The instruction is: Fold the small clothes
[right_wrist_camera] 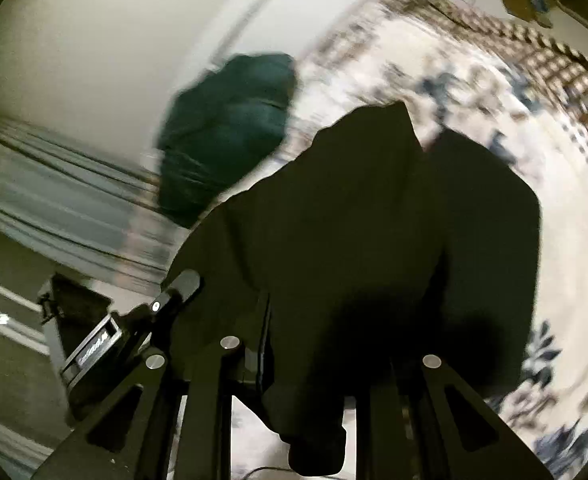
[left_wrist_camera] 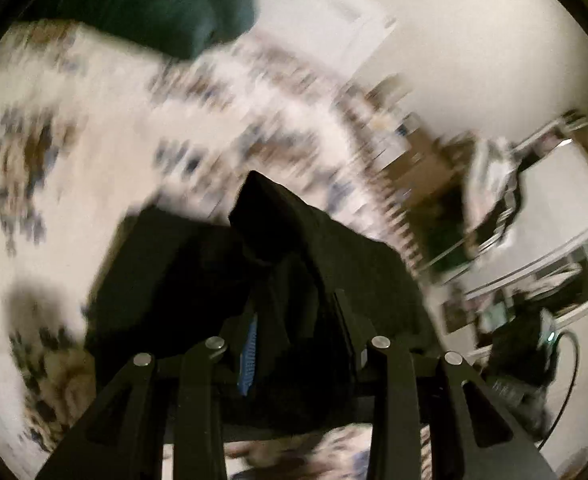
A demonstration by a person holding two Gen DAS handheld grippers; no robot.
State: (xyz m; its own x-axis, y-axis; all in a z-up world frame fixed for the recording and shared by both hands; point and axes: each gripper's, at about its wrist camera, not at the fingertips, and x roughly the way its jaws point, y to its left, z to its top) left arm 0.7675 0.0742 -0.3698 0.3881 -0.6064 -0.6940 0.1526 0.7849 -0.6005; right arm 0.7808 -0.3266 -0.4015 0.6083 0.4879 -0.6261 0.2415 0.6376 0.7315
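Observation:
A black garment (left_wrist_camera: 294,248) hangs bunched between the fingers of my left gripper (left_wrist_camera: 298,320), which is shut on it; a blue pad (left_wrist_camera: 247,360) shows beside the cloth. In the right wrist view the same black garment (right_wrist_camera: 374,220) drapes over and hides the fingertips of my right gripper (right_wrist_camera: 334,320), which is shut on it too. The cloth is lifted above a white bedcover with a blue and brown floral print (left_wrist_camera: 93,128) (right_wrist_camera: 566,240). Both views are blurred by motion.
A dark green cloth (left_wrist_camera: 165,4) (right_wrist_camera: 225,136) lies heaped at the bed's far edge by a white wall. A cluttered shelf and white rack (left_wrist_camera: 494,200) stand to the right. A black device (right_wrist_camera: 93,340) shows at the left of the right wrist view.

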